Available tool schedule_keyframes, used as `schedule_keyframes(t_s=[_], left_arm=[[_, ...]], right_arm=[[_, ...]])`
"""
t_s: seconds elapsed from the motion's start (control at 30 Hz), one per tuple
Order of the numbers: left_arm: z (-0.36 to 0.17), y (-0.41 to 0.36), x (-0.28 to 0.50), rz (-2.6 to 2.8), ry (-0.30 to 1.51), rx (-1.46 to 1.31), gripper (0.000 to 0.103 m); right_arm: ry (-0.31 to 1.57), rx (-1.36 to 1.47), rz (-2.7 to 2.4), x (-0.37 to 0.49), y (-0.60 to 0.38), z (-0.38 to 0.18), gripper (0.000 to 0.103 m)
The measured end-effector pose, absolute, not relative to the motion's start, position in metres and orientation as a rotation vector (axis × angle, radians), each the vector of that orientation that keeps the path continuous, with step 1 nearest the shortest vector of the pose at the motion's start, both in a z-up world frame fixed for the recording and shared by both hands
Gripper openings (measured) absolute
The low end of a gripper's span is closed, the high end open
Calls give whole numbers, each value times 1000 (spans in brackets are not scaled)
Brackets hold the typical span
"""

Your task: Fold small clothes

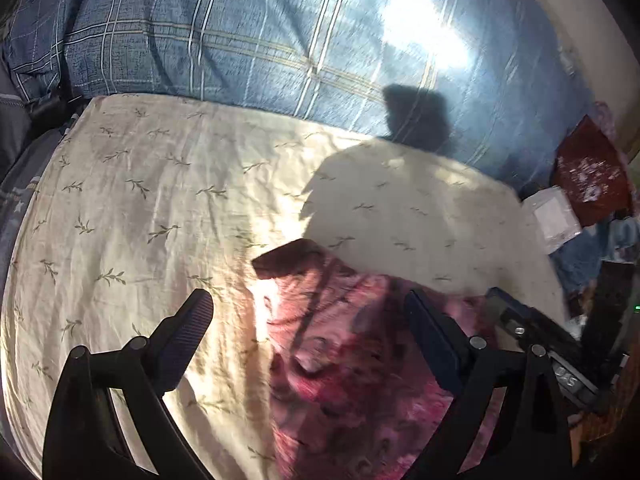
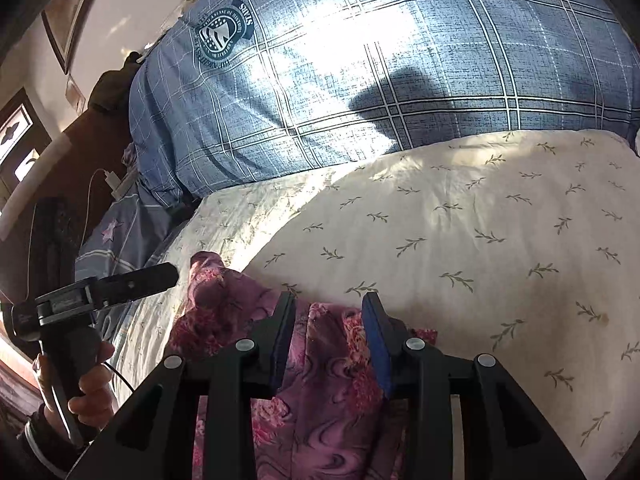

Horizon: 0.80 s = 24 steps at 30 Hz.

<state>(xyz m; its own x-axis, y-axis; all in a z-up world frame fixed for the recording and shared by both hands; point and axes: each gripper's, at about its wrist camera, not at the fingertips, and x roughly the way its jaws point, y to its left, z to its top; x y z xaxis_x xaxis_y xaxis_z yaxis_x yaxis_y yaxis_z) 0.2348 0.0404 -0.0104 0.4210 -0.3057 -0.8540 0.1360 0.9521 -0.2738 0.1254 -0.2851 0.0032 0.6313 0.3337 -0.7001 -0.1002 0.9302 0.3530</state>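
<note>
The left gripper [image 1: 308,316] is held wide open above the pink flowered cloth [image 1: 360,360] with nothing gripped, while a fold of that cloth, laid on the cream sheet [image 1: 140,200], is seen between the half-closed jaws of the right gripper [image 2: 329,312].

A round dark-teal crest [image 2: 223,37] is printed on the blue plaid duvet [image 2: 400,80], seen from the right wrist. Its ribbon banner reads "STARS"; the ring of small lettering around the shield is too fine to read. In the left wrist view, pale digits on a dark device [image 1: 568,380] are blurred beyond reading.
</note>
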Motion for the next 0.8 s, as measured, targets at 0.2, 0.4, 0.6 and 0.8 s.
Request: schedule_keyframes(t_s=[0.2,0.4,0.6,0.8], left_arm=[[-29,47,241,-231,1128,-51,98],[9,62,186,-300,982,33,98],[-26,53,171,-236,1059,90,98],[11,62,102,-347,1009,47,98]], right_arm=[[923,282,196,132,-301,-21,32],[814,341,326,84,-304,9,37],[936,183,248,73,-289,-16,35],[896,164,319,10,-284,20,52]])
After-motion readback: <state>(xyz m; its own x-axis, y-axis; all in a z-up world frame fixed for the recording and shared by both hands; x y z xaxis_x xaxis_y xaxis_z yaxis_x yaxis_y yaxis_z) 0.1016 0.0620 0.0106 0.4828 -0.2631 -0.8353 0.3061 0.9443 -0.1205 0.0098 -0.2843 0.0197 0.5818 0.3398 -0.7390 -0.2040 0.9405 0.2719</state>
